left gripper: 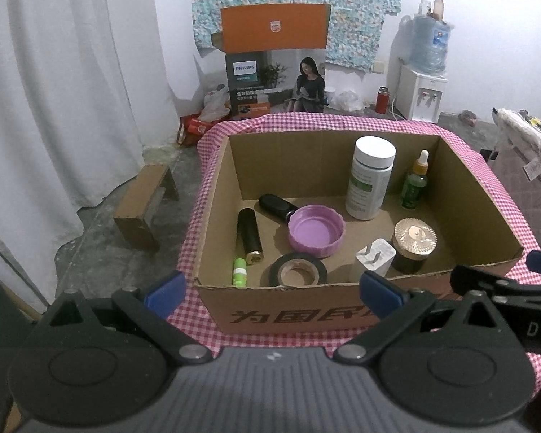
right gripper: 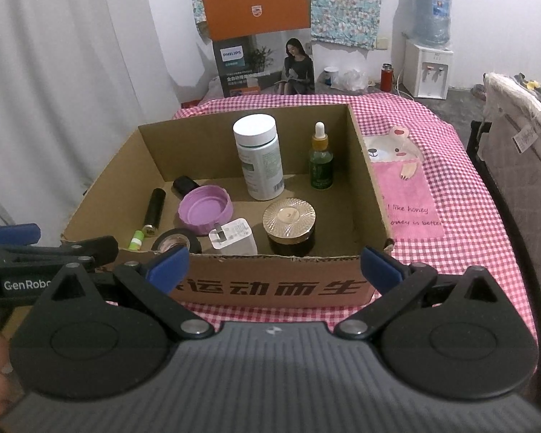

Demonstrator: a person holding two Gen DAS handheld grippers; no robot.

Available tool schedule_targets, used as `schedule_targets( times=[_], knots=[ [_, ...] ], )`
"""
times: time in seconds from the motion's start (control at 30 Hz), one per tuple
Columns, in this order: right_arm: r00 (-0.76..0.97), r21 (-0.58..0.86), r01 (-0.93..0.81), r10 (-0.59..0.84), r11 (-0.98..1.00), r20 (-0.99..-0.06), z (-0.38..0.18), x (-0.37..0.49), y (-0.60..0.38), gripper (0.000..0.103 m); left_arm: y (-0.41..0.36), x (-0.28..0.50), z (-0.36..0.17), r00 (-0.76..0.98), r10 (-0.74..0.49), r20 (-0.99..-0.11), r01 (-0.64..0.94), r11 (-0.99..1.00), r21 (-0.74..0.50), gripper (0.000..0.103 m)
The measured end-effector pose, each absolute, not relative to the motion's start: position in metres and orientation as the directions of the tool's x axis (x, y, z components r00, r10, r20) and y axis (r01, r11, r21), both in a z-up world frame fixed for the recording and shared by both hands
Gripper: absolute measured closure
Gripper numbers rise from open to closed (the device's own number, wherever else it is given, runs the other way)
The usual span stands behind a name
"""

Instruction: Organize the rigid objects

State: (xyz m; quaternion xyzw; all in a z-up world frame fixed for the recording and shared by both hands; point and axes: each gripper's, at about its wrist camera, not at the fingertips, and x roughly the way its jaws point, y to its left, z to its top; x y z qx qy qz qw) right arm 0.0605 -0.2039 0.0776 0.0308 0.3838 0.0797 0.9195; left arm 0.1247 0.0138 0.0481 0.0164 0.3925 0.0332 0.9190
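Observation:
An open cardboard box [left gripper: 306,312] [right gripper: 274,285] stands on a pink checked tablecloth [right gripper: 461,252]. Inside are a white pill bottle [left gripper: 369,178] [right gripper: 259,158], a green dropper bottle [left gripper: 416,182] [right gripper: 320,160], a purple lid [left gripper: 315,230] [right gripper: 205,210], a gold-topped dark jar [left gripper: 414,240] [right gripper: 289,225], a white charger [left gripper: 375,258] [right gripper: 234,240], a black tape roll [left gripper: 298,270] [right gripper: 176,241], a black tube [left gripper: 249,231] [right gripper: 153,213], a small green tube [left gripper: 239,271] [right gripper: 137,241] and a black oval item [left gripper: 276,204]. My left gripper [left gripper: 272,290] and right gripper [right gripper: 274,265] are open and empty in front of the box.
A pink bear cloth [right gripper: 404,187] lies right of the box. Behind the table stand a Philips carton [left gripper: 276,61], a water dispenser [left gripper: 423,86] and a red flask [left gripper: 381,100]. A wooden stool [left gripper: 144,205] sits on the floor at left. A mattress edge [right gripper: 523,144] is at right.

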Motion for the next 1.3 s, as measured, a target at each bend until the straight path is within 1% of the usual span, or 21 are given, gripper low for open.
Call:
schedule_targets(
  times=[1.3],
  knots=[
    [0.671,0.13,-0.108,0.169,0.986,-0.722,0.076,0.0644,-0.2047,0.001,0.0123,0.1274,0.0445,0.675,0.076,-0.734,-0.058,0.997,0.05,0.001]
  ],
)
